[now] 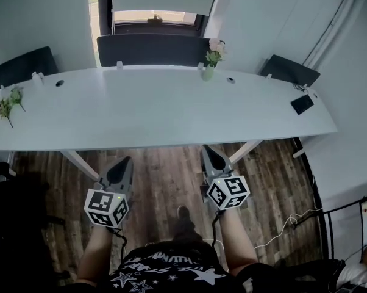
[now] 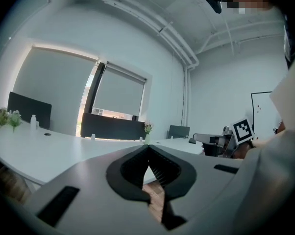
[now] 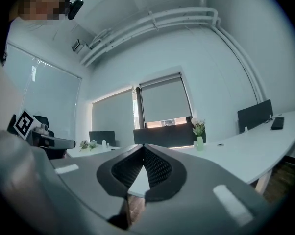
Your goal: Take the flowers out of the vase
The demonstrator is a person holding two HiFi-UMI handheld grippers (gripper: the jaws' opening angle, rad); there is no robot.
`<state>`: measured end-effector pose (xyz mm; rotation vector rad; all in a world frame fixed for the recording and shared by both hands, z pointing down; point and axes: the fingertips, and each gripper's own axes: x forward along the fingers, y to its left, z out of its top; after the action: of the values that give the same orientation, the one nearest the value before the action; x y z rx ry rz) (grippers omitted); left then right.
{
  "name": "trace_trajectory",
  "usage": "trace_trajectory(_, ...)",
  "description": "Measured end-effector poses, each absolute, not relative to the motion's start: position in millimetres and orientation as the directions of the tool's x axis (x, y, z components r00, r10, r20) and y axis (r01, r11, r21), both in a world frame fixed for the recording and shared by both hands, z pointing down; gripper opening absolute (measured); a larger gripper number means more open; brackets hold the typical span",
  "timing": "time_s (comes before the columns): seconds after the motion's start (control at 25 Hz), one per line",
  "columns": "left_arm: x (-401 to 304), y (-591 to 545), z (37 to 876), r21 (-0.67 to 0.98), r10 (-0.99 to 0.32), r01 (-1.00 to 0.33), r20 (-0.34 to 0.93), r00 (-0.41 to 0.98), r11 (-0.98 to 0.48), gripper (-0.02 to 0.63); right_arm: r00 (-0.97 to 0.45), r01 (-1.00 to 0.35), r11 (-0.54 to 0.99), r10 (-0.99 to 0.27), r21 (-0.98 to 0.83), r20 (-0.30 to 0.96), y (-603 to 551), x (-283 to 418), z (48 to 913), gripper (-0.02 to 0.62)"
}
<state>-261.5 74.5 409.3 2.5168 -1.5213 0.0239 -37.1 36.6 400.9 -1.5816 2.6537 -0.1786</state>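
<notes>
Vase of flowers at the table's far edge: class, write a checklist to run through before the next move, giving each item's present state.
1. Flowers standing in the vase: ok.
2. Vase upright on the table: ok.
3. Left gripper empty: ok, shut on nothing.
4. Right gripper empty: ok, shut on nothing.
5. Jaws open for a grasp: not ok.
6. Grippers near the vase: not ok, both short of the table's near edge.

The left forearm (image 1: 97,249) and right forearm (image 1: 236,240) extend forward side by side, holding the left gripper (image 1: 125,162) and right gripper (image 1: 207,149) roughly level, tips pointing far, jaws fully together and empty.
</notes>
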Motion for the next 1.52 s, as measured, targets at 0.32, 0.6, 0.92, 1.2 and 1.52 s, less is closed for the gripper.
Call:
trace_trajectory(0.32, -227.6, 13.0, 412.9, 0.173, -0.883, -0.893, 0.158, 0.443, -0.417, 0.009, -0.499, -0.859, 0.490, -0.866, -0.149, 0.026, -32.3, -2.1, 404.3, 0.002)
trace_trajectory(0.6, -188.1, -35.0, 409.6, 0.158, -0.894, -0.906, 0.168, 0.416, -0.392, 0.009, -0.497, -0.857, 0.485, -0.867, -0.173, 0.027, -90.6, 49.0, 406.1, 0.002)
trace_trajectory(0.92, -152.7, -85.1, 406.2, 0.146, -0.918, -0.928, 0.156, 0.364, -0.343, 0.009, -0.546, -0.829, 0.535, -0.837, -0.166, 0.030, -148.2, 81.3, 408.7, 0.002)
trace_trajectory(1.2, -140.8, -112.6, 405.5, 0.130, -0.943, -0.953, 0.161, 0.293, -0.274, 0.009, -0.575, -0.808, 0.559, -0.817, -0.189, 0.039, -187.7, 105.3, 416.0, 0.002)
trace_trajectory(1.52, -148.7, -139.5, 406.6, 0.130, -0.940, -0.955, 0.183, 0.288, -0.268, 0.009, -0.588, -0.801, 0.567, -0.806, -0.192, 0.075, -211.1, 95.9, 427.7, 0.002)
